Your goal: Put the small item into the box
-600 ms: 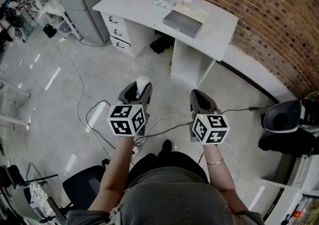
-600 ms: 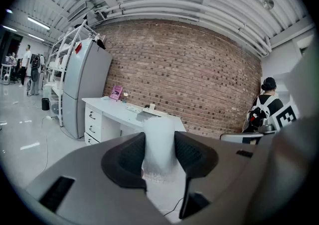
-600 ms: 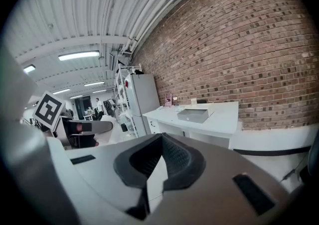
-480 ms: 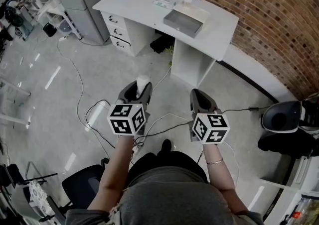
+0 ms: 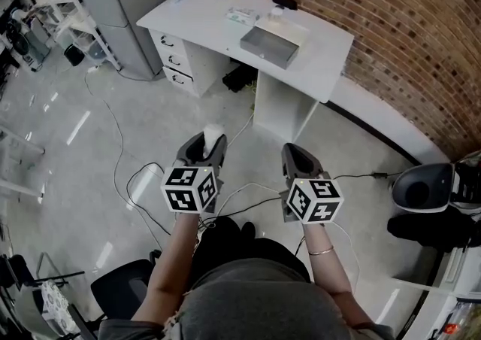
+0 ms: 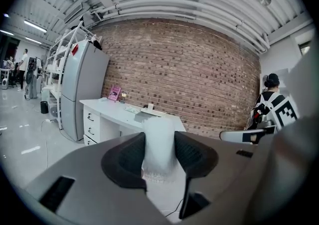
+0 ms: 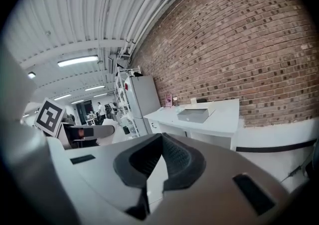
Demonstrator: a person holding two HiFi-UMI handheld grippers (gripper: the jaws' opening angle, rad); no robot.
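Change: counter [image 5: 201,21] with box [image 5: 269,47] now nearer; approach continues.
Left gripper [image 5: 206,144]: jaws hold small item [image 5: 213,132].
Right gripper [image 5: 295,153]: jaws together, empty.

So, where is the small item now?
Left gripper view: the item is clamped in the left gripper, above the floor, short of the desk with the box.

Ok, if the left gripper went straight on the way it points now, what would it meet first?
Probably the white desk ahead; only open floor shows between. The white item in the left gripper hides the exact line.
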